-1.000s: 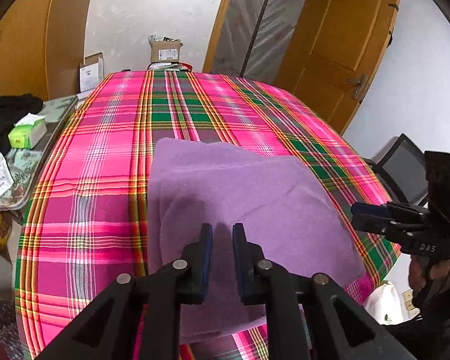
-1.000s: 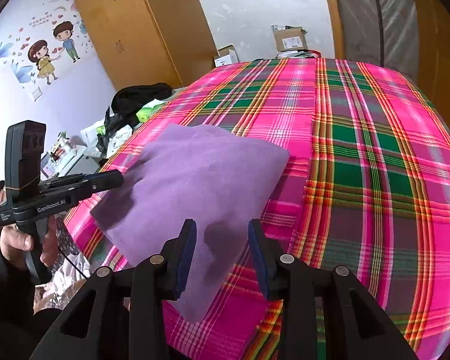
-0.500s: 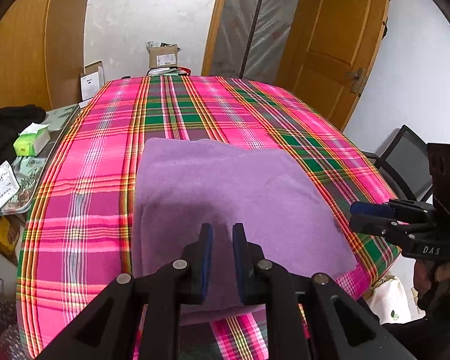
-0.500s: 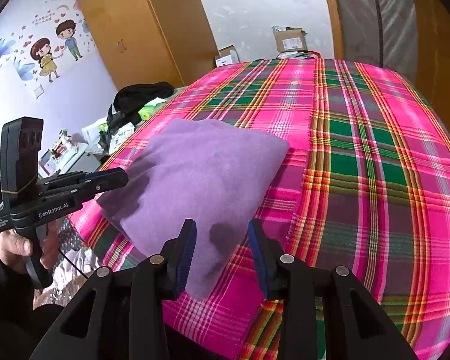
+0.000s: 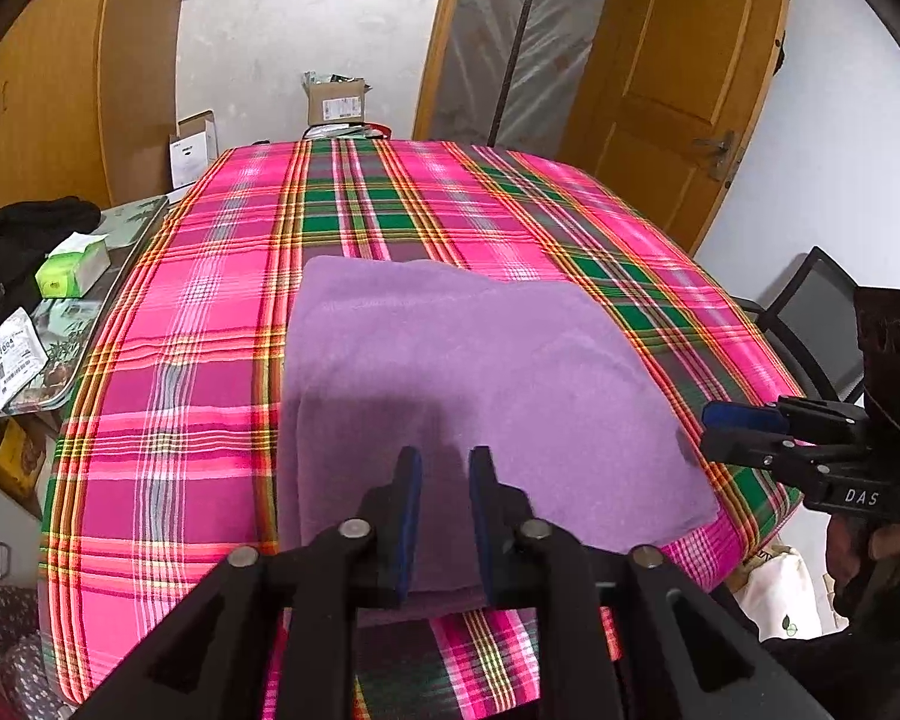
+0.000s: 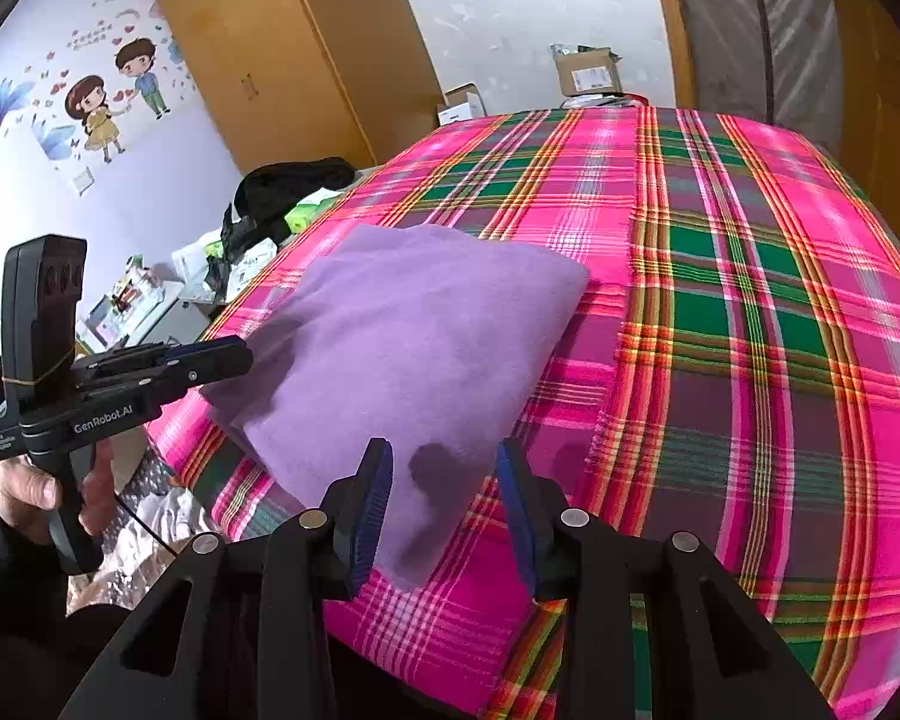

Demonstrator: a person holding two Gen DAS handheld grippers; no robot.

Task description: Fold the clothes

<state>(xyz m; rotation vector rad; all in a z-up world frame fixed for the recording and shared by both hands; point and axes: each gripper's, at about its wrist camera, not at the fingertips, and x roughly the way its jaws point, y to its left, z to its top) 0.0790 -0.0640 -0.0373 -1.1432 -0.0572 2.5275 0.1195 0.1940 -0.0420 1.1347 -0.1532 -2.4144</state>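
A folded purple cloth [image 5: 462,360] lies flat on the pink plaid tablecloth [image 5: 198,360], near the table's front edge. My left gripper [image 5: 444,480] hovers over the cloth's near edge; its jaws are opening, and the pads press on nothing. In the right wrist view the same purple cloth [image 6: 426,336] has a corner reaching the edge of the plaid tablecloth [image 6: 750,300]. My right gripper [image 6: 444,480] stands open above that corner, empty. Each gripper shows in the other's view: the right gripper [image 5: 744,426] beside the cloth's right edge, the left gripper [image 6: 210,354] at its left edge, held by a hand [image 6: 30,486].
A side table at the left carries a green tissue box [image 5: 72,267], a black garment [image 5: 30,228] and packets. A dark chair [image 5: 810,324] stands by the table's right side. Cardboard boxes [image 5: 336,99] sit beyond the far end, near a wooden door [image 5: 678,90].
The left gripper's jaws have parted a little wider. The cloth and the right gripper stay as they were.
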